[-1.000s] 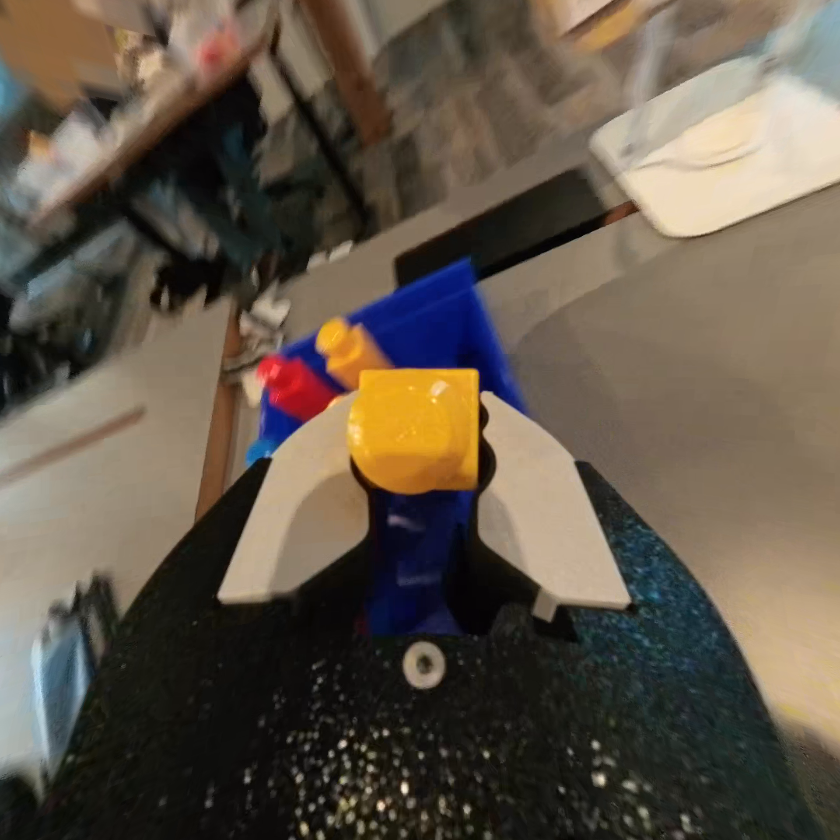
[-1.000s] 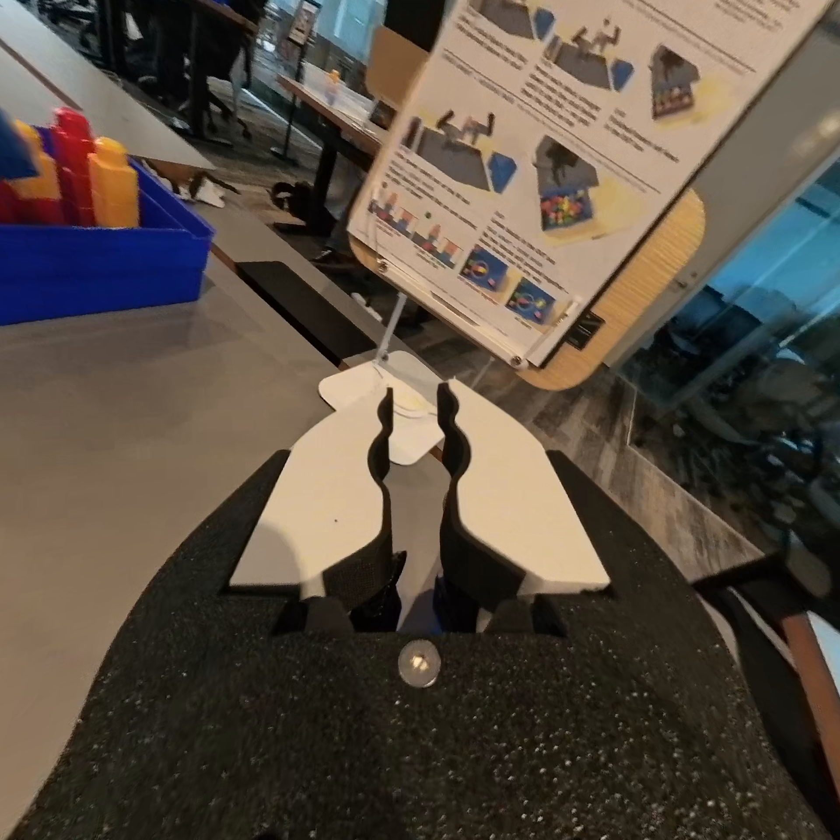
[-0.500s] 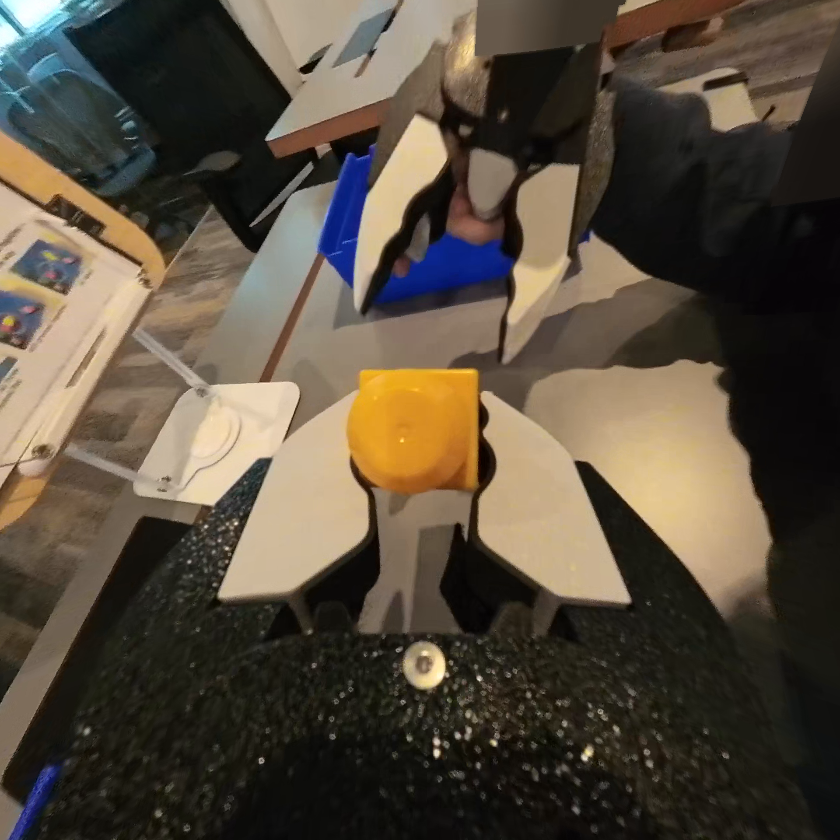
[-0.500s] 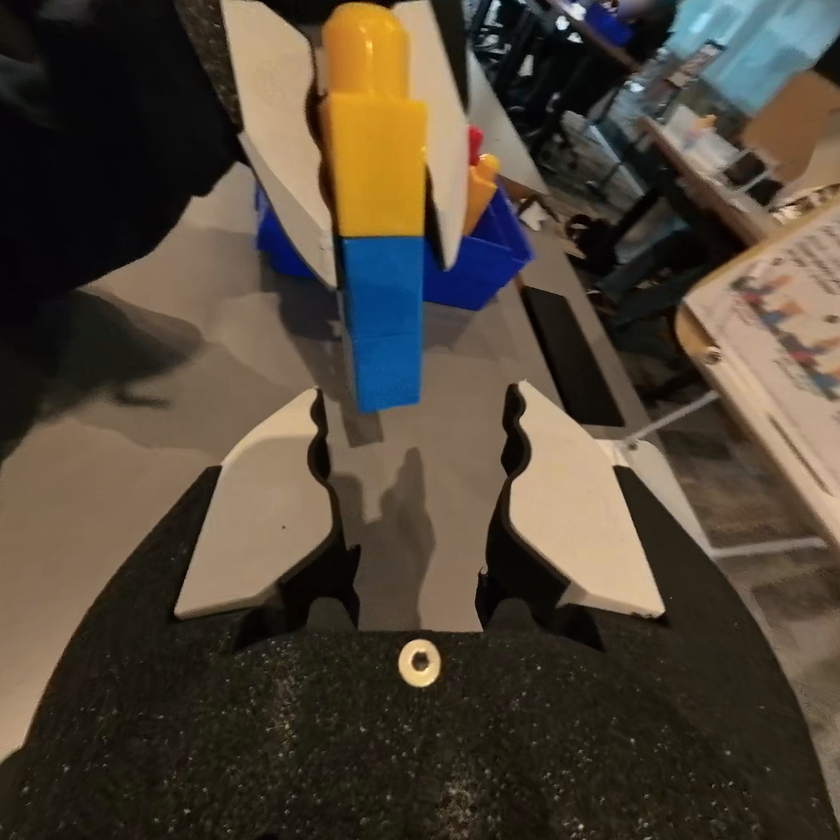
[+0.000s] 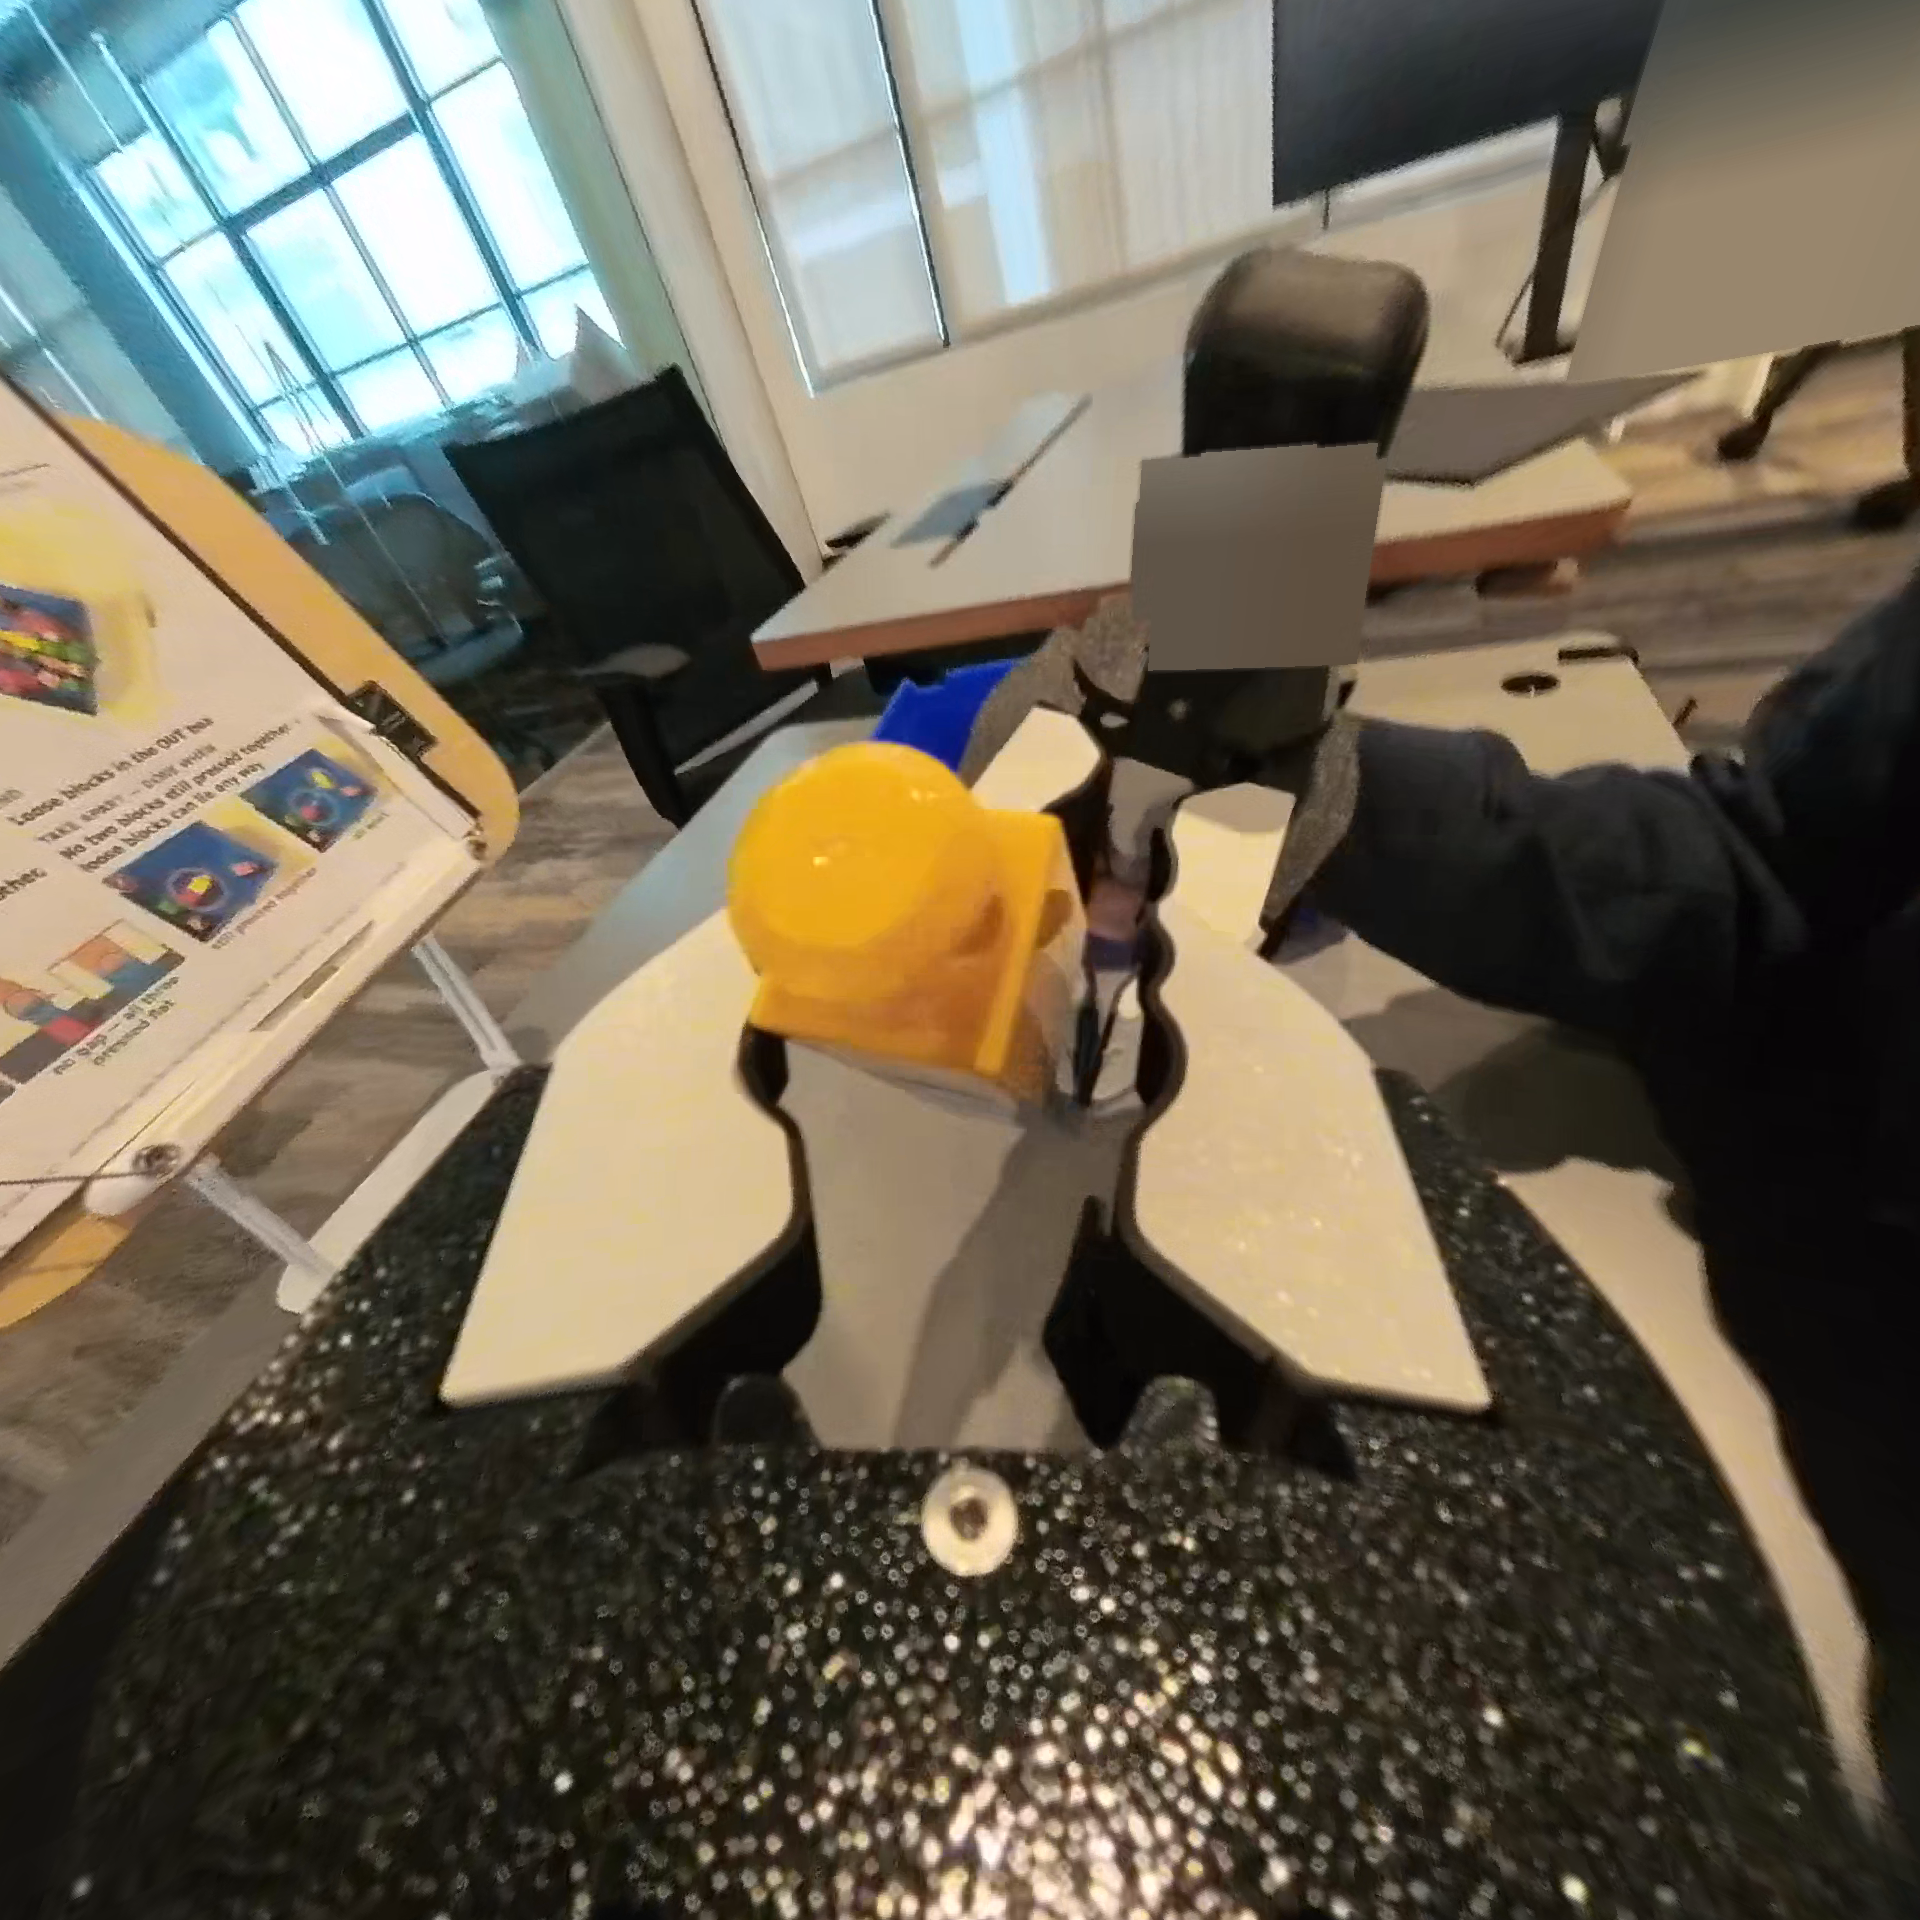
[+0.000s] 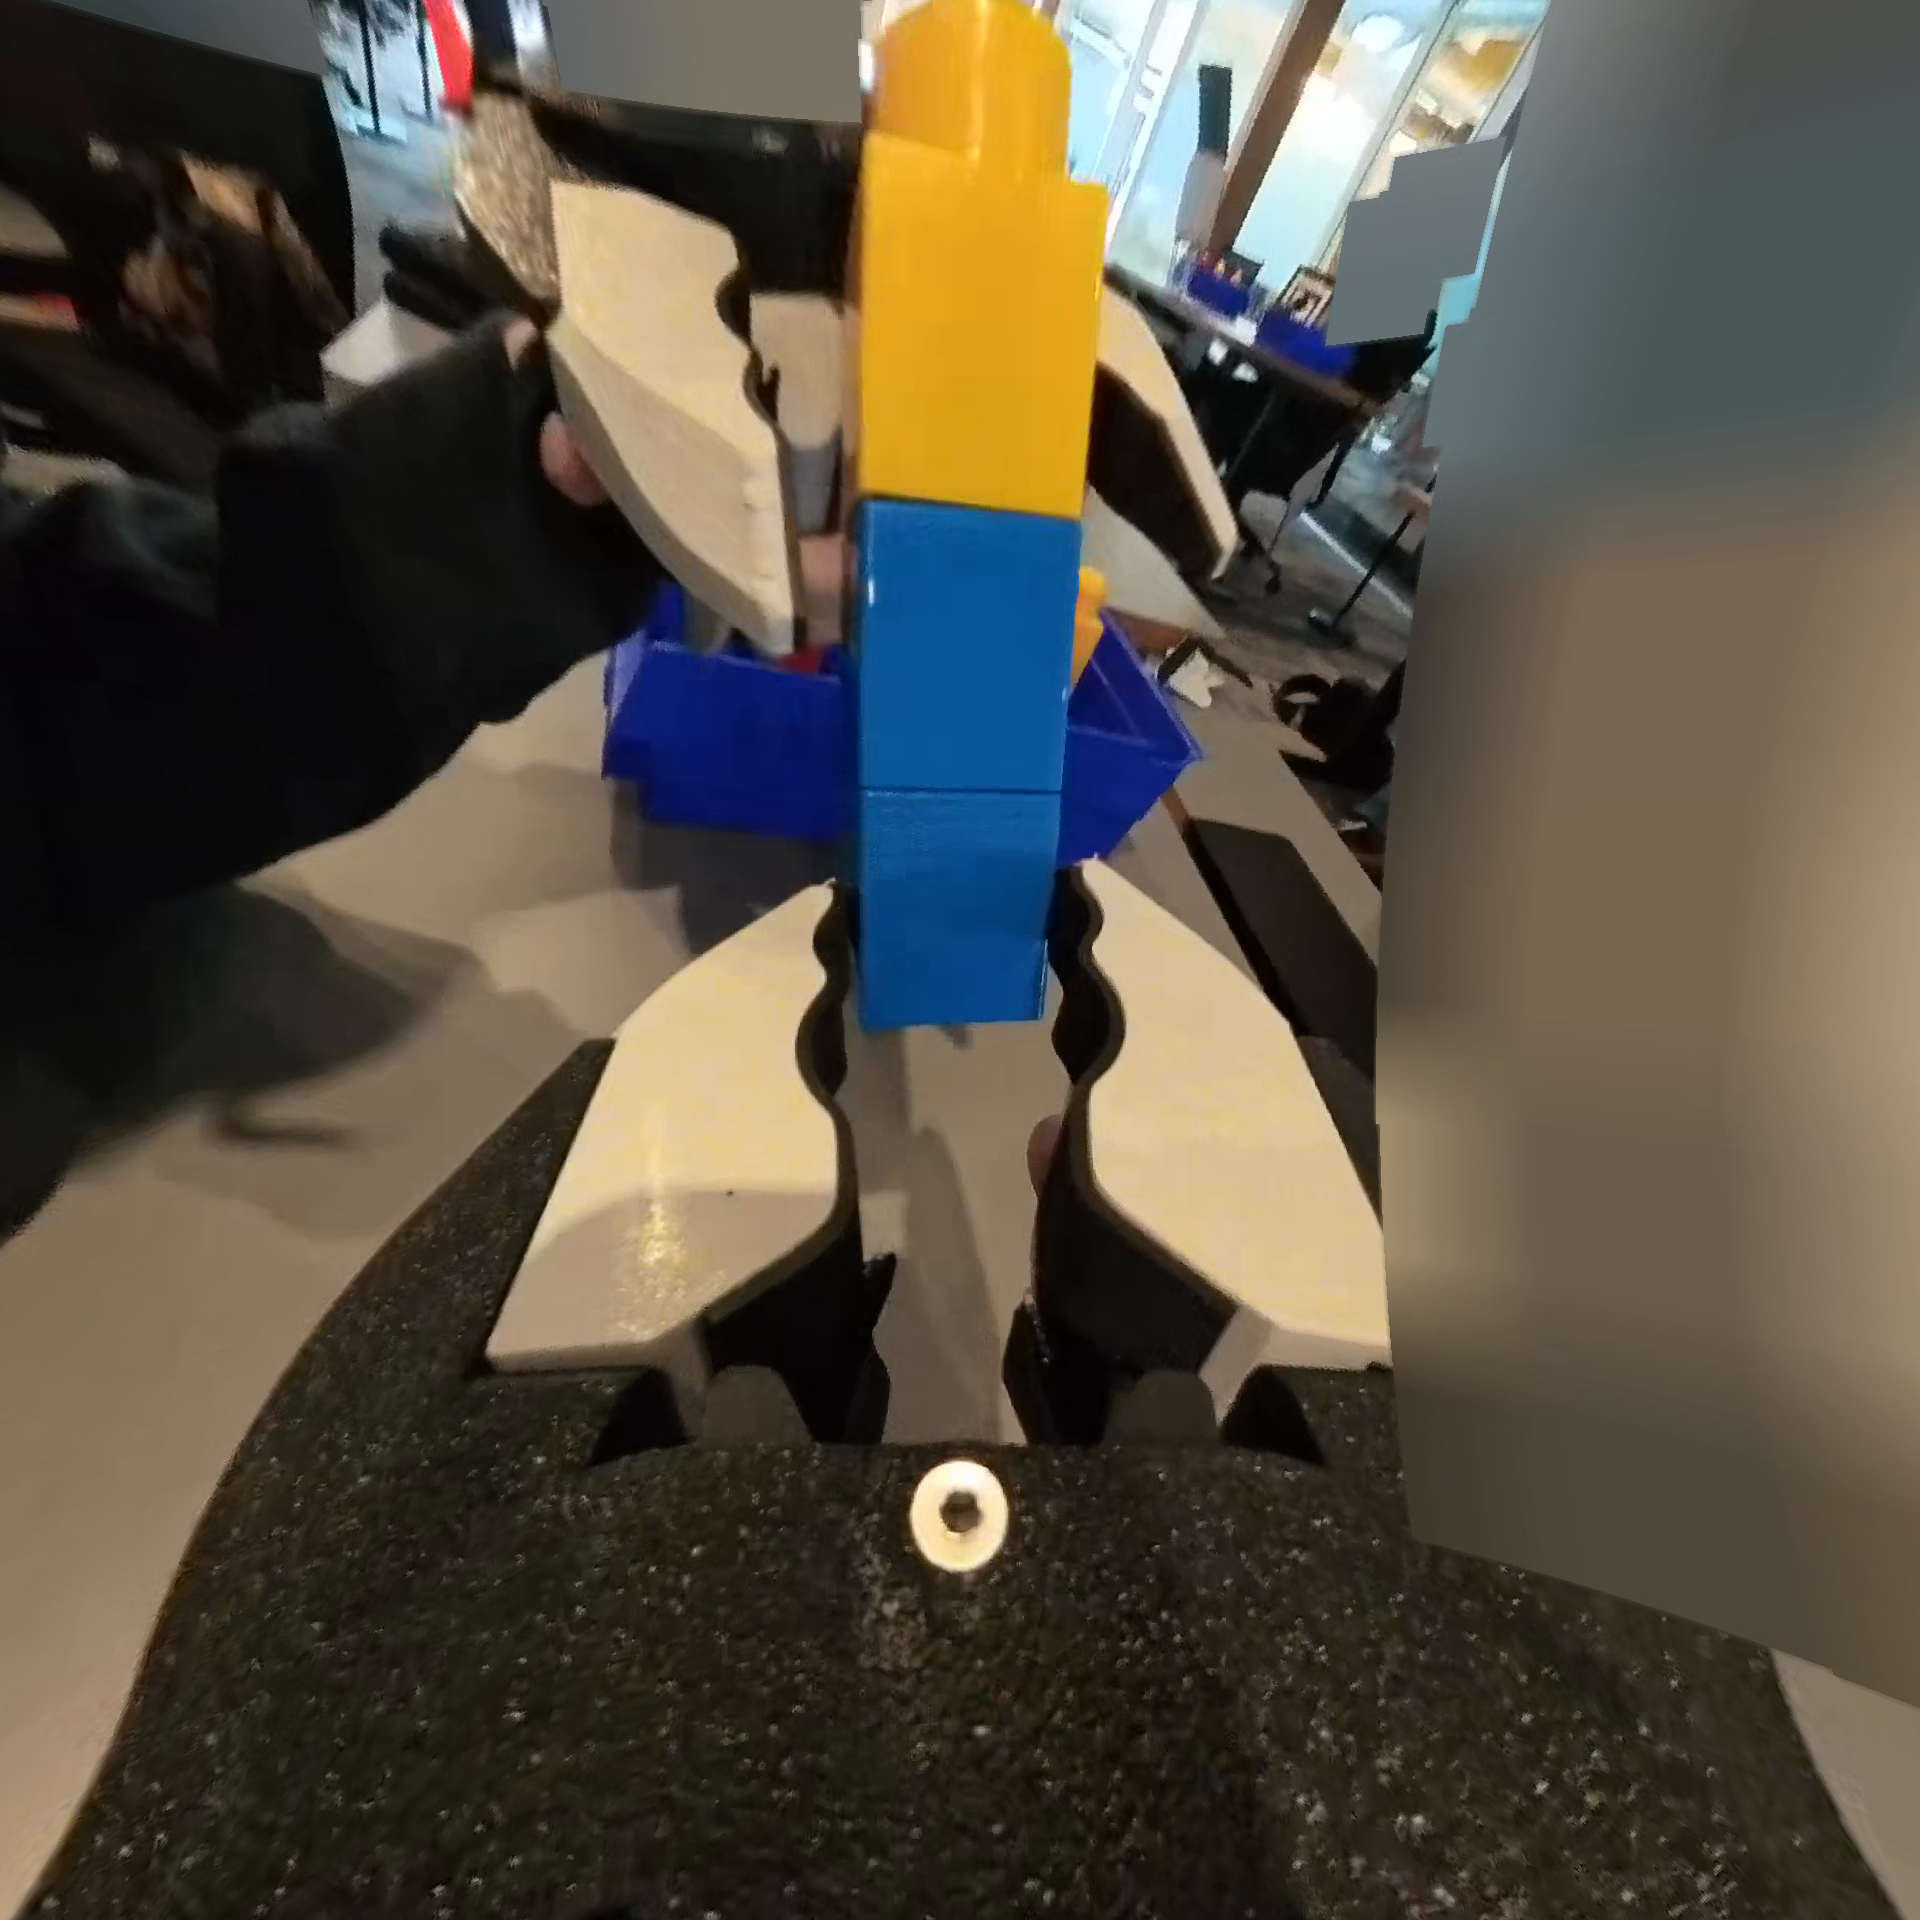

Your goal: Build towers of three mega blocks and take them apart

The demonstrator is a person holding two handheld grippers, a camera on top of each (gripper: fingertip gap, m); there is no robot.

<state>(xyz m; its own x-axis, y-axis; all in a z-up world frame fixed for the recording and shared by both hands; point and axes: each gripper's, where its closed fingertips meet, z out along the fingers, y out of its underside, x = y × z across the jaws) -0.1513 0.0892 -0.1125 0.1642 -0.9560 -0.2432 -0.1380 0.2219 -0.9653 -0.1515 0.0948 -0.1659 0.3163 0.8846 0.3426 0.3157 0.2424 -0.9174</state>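
A tower of three blocks is held in the air: a yellow block [image 6: 971, 312] on top, a blue block [image 6: 961, 644] in the middle and another blue block [image 6: 951, 914] at the bottom. My right gripper [image 6: 951, 888] is shut on the bottom blue block. My left gripper [image 5: 966, 966] is open; the yellow block [image 5: 883, 925] sits tilted by its left finger. In the right wrist view its fingers [image 6: 665, 416] stand apart on either side of the yellow block. The right gripper's fingers [image 5: 1039, 769] show just beyond the tower in the left wrist view.
A blue bin [image 6: 727, 748] with more blocks stands behind the tower on the grey table [image 6: 312, 1143]. A black strip [image 6: 1278, 914] lies at the table's right. An instruction poster [image 5: 208, 831] stands on a stand beside the table. A dark sleeve [image 5: 1610, 883] reaches in. About 5 cm separates my left fingertips from my right.
The right gripper has come up to the tower and shut on its bottom blue block. The left gripper has opened off the yellow block. Both views have swung round.
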